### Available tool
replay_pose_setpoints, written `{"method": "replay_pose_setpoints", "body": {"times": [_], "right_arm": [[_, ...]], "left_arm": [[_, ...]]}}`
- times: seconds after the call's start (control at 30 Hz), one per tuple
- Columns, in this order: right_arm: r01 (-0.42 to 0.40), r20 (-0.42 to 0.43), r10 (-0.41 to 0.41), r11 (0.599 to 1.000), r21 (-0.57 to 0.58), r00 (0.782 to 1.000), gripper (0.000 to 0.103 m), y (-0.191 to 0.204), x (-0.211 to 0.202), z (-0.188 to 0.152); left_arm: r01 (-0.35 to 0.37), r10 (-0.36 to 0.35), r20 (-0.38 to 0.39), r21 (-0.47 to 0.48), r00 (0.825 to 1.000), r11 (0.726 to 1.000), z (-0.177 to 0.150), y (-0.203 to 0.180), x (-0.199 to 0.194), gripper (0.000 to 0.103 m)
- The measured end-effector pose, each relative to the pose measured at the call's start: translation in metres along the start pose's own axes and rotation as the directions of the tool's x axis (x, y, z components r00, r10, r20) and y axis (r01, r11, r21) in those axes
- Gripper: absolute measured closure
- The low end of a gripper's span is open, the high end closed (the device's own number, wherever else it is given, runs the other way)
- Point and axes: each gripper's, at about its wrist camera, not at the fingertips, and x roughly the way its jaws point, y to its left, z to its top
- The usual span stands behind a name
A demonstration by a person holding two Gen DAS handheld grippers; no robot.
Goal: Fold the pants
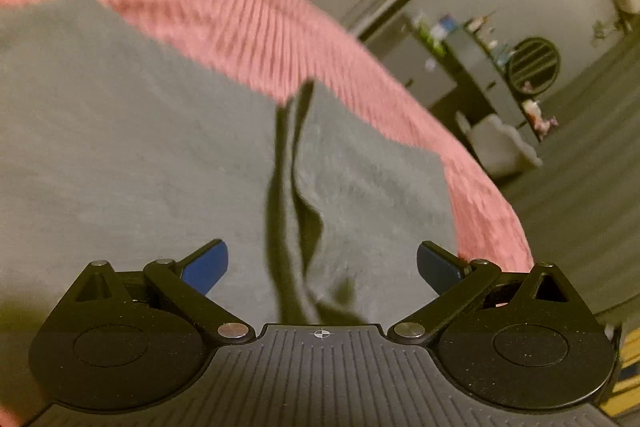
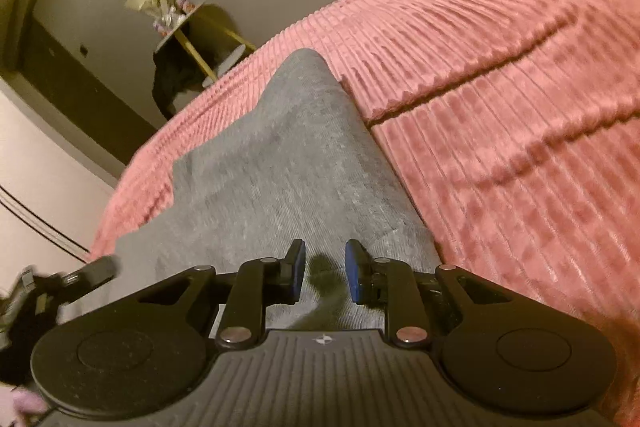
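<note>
Pants [image 1: 160,155], grey, lay spread on the pink ribbed blanket [image 2: 500,75], probably flattened for folding, while the left gripper [image 1: 322,267] hung wide apart and the right gripper [image 2: 325,275] stood narrowly apart, both gripping nothing.

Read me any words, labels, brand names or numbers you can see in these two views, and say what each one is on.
No readable text in either view.
The items on the shelf are too small and blurred to read.
The gray pants and pink blanket show no label.
</note>
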Motion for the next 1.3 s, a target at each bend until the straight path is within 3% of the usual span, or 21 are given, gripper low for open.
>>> {"method": "replay_pose_setpoints", "body": {"times": [0.1,0.23,0.3,0.37,0.47,0.5,0.63,0.7,0.77,0.8,0.87,0.9,0.93,0.97,1.03,1.17,1.3], "right_arm": [[-0.033,0.004,0.033,0.999,0.04,0.999,0.082,-0.007,0.0,-0.002],[-0.081,0.012,0.08,0.992,0.095,0.997,0.082,-0.02,0.003,-0.002],[-0.108,0.017,0.107,0.985,0.131,0.994,0.082,-0.028,0.005,-0.002],[-0.122,0.02,0.12,0.983,0.14,0.993,0.082,-0.028,0.001,-0.002],[-0.126,0.07,0.12,0.988,0.09,0.99,0.075,-0.02,-0.003,0.006],[-0.13,0.078,0.124,0.989,0.075,0.989,0.074,-0.018,0.0,0.01],[-0.121,0.118,0.115,0.991,0.047,0.986,0.074,-0.009,0.017,0.034],[-0.11,0.124,0.107,0.994,0.018,0.987,0.074,-0.006,0.025,0.047],[-0.084,0.107,0.084,0.996,-0.006,0.991,0.076,-0.007,0.037,0.054],[-0.047,0.081,0.048,0.999,-0.015,0.996,0.088,-0.009,0.043,0.056],[0.02,0.073,-0.017,0.999,-0.034,0.997,0.103,-0.014,0.052,0.054],[0.009,0.084,-0.006,0.999,-0.037,0.996,0.103,-0.017,0.052,0.051],[0.002,0.093,0.0,1.0,-0.025,0.996,0.103,-0.018,0.049,0.048],[0.001,0.095,0.0,1.0,-0.01,0.995,0.103,-0.017,0.045,0.045],[-0.005,0.103,0.004,1.0,0.007,0.995,0.1,-0.014,0.033,0.038],[-0.046,0.121,0.04,0.998,0.045,0.992,0.082,-0.011,0.007,0.021],[-0.041,0.127,0.038,0.999,0.028,0.991,0.078,-0.006,-0.011,0.018]], "left_arm": [[0.016,-0.018,-0.051,-0.055,0.999,0.998,0.008,0.005,0.029,0.001],[0.013,-0.015,-0.06,-0.048,0.998,0.999,0.014,0.002,0.048,0.001],[0.023,-0.027,-0.046,-0.07,0.999,0.997,0.014,0.002,0.049,0.006],[0.057,-0.062,-0.055,-0.085,0.997,0.995,0.014,0.003,0.049,0.046],[0.036,-0.044,-0.075,-0.109,0.996,0.993,0.012,0.013,0.05,0.072],[0.036,-0.046,-0.082,-0.125,0.996,0.992,0.013,0.018,0.049,0.075],[0.061,-0.08,-0.102,-0.178,0.992,0.982,0.015,0.031,0.047,0.071],[0.085,-0.107,-0.111,-0.187,0.988,0.979,0.017,0.03,0.048,0.055],[0.135,-0.161,-0.105,-0.223,0.981,0.965,0.02,0.029,0.051,0.024],[0.155,-0.183,-0.098,-0.24,0.978,0.958,0.021,0.028,0.054,0.021],[0.144,-0.168,-0.088,-0.235,0.982,0.961,0.022,0.024,0.057,0.024],[0.136,-0.158,-0.085,-0.224,0.984,0.965,0.021,0.023,0.059,0.027],[0.123,-0.143,-0.083,-0.214,0.986,0.969,0.021,0.021,0.06,0.039],[0.103,-0.123,-0.087,-0.207,0.989,0.973,0.021,0.021,0.06,0.059],[0.058,-0.082,-0.108,-0.208,0.991,0.976,0.021,0.025,0.06,0.084],[0.068,-0.095,-0.098,-0.249,0.991,0.966,0.02,0.027,0.052,0.086],[0.092,-0.107,-0.068,-0.192,0.992,0.977,0.024,0.012,0.024,0.087]]}}
